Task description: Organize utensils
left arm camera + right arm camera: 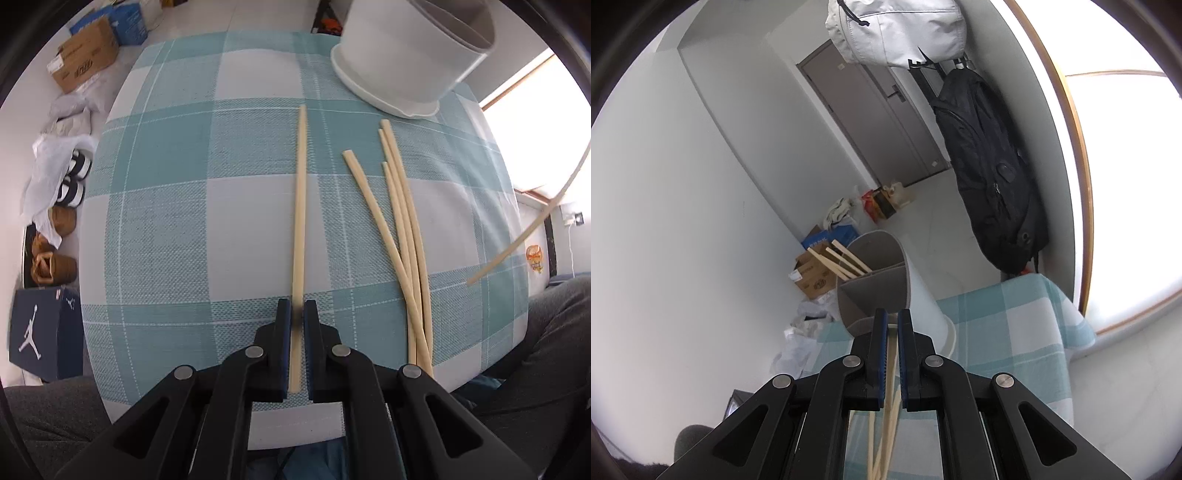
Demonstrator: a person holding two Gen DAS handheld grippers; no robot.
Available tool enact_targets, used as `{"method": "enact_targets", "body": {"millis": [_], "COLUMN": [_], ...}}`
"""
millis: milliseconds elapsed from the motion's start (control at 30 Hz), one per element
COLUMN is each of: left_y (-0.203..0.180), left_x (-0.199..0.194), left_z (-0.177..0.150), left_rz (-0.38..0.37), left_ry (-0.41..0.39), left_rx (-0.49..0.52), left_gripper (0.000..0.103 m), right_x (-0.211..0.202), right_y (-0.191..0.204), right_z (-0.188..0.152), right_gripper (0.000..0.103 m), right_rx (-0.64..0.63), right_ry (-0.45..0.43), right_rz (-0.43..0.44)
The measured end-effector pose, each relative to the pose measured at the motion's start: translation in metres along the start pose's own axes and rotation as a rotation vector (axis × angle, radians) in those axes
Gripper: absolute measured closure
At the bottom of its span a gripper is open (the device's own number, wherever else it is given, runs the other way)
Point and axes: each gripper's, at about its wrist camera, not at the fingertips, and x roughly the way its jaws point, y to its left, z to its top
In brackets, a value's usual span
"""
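Note:
In the left wrist view, my left gripper is shut on a single cream chopstick that lies along the checked tablecloth. Several more chopsticks lie in a loose bundle to its right. A white utensil holder stands at the far right. Another chopstick hangs in the air at the right edge. In the right wrist view, my right gripper is shut on a chopstick, raised and tilted, close to the holder, which has a divider and holds three chopsticks.
Boxes, bags and shoes lie on the floor left of the table. A black backpack and a white bag hang on the wall near a door. The person's legs in grey sit at the table's near edge.

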Motion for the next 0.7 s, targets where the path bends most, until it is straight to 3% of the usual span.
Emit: {"method": "enact_targets", "body": {"millis": [33, 167, 233, 433, 600, 633, 700], "left_y": [0.001, -0.005, -0.009, -0.022, -0.03, -0.028, -0.027], "left_x": [0.0, -0.005, -0.004, 0.008, 0.011, 0.011, 0.01], "left_z": [0.004, 0.026, 0.041, 0.067, 0.079, 0.078, 0.078], "left_rz": [-0.006, -0.01, 0.018, 0.15, 0.18, 0.178, 0.137], "left_ry": [-0.005, -0.078, -0.118, -0.162, -0.177, -0.176, -0.168], "left_rx": [-0.014, -0.03, -0.029, 0.038, 0.072, 0.075, 0.095], "left_gripper": [0.095, 0.069, 0.065, 0.065, 0.067, 0.071, 0.095], "right_x": [0.001, 0.004, 0.004, 0.005, 0.007, 0.008, 0.008], "right_y": [0.0, -0.001, -0.001, -0.004, -0.004, -0.004, -0.003], "right_z": [0.0, 0.0, 0.001, 0.001, 0.001, 0.001, 0.001], "right_gripper": [0.098, 0.098, 0.098, 0.098, 0.098, 0.098, 0.098], "right_rx": [0.0, 0.004, 0.003, 0.014, 0.016, 0.015, 0.011], "right_ry": [0.001, 0.005, 0.007, 0.008, 0.012, 0.014, 0.016], "right_rz": [-0.001, -0.005, -0.01, -0.017, -0.015, -0.015, -0.017]}}
